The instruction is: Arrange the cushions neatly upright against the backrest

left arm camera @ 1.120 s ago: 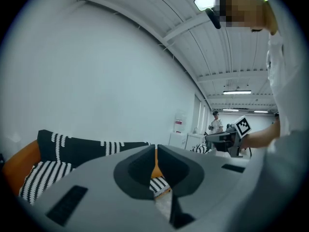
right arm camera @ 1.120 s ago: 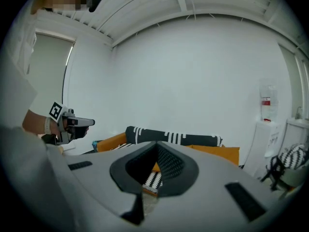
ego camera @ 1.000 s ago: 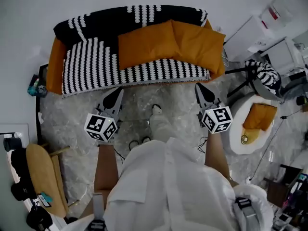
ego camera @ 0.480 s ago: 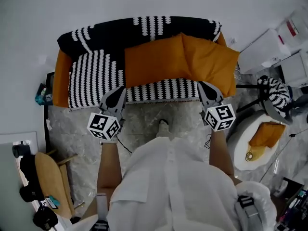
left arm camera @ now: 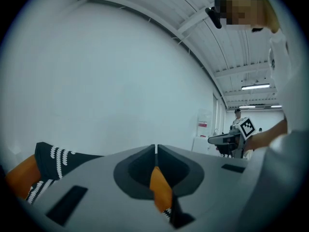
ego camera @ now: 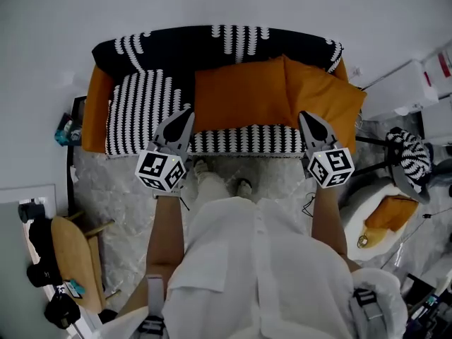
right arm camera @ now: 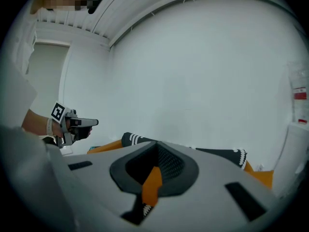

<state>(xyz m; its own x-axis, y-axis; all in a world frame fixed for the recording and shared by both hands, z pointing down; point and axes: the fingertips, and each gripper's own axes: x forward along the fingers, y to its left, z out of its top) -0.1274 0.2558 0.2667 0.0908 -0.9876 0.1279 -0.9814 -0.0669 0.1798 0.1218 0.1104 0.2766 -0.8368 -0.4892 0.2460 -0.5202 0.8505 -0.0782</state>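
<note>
An orange sofa (ego camera: 95, 104) draped with a black-and-white striped throw (ego camera: 141, 104) stands against the wall. Two orange cushions rest on it side by side, one in the middle (ego camera: 240, 94) and one at the right end (ego camera: 325, 97). My left gripper (ego camera: 186, 113) is shut and empty, its tip over the seat's front edge just left of the middle cushion. My right gripper (ego camera: 308, 117) is shut and empty at the front edge, below the seam between the cushions. In the left gripper view the shut jaws (left arm camera: 155, 150) point at the wall; so do those in the right gripper view (right arm camera: 156, 149).
A round white seat (ego camera: 367, 203) holding an orange cushion (ego camera: 387, 212) stands at the right, beside a tripod with a striped cloth (ego camera: 411, 154). A wooden stool (ego camera: 70, 260) is at the lower left. White boxes (ego camera: 409, 87) sit right of the sofa. My feet (ego camera: 244, 186) stand on the marbled floor.
I have stepped closer to the sofa, so both grippers have moved from over the floor to the seat's front edge. Both jaws have stayed shut.
</note>
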